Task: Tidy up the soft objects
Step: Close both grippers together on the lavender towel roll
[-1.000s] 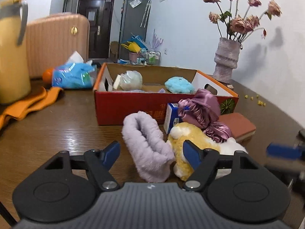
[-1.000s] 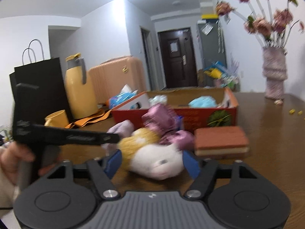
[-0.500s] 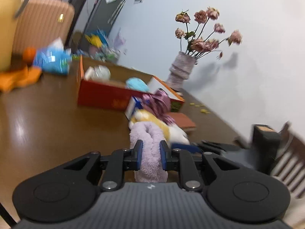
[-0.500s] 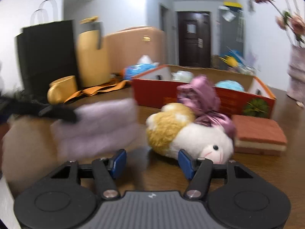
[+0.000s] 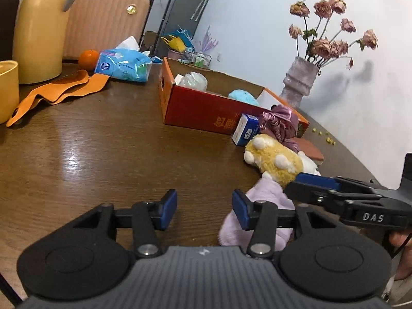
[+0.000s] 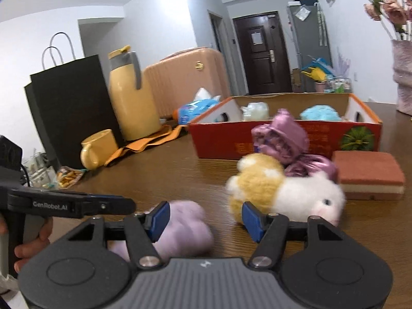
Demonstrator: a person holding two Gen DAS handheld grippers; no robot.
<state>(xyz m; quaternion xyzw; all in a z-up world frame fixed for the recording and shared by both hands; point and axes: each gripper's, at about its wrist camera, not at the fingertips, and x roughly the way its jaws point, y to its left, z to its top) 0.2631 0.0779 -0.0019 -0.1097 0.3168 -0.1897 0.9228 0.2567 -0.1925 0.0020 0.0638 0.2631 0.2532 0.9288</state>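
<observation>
Lying on the brown wooden surface (image 5: pixel 108 139), the lilac fuzzy roll (image 5: pixel 260 206) sits just outside the left tool (image 5: pixel 204 209), at about three o'clock of its right pad, with nothing between the blue pads; this tool's jaws have just been opening after a squeeze and now stand apart over bare wood. In the right wrist view the same roll (image 6: pixel 185 224) lies at nine o'clock of the right tool (image 6: pixel 204 217), partly behind its left pad, and this tool too stands open, its jaws empty. The yellow-and-white plush toy (image 6: pixel 280 193) rests at one o'clock of the right tool, touching the crumpled purple satin cloth (image 6: pixel 283 136) behind it. Beyond them, at twelve o'clock, the red cardboard box (image 6: pixel 224 139) holds a light blue fluffy item (image 6: pixel 320 113) and a white bundle (image 6: pixel 255 110). A brick-red sponge block (image 6: pixel 368 172) lies at two o'clock, beside the plush toy.
</observation>
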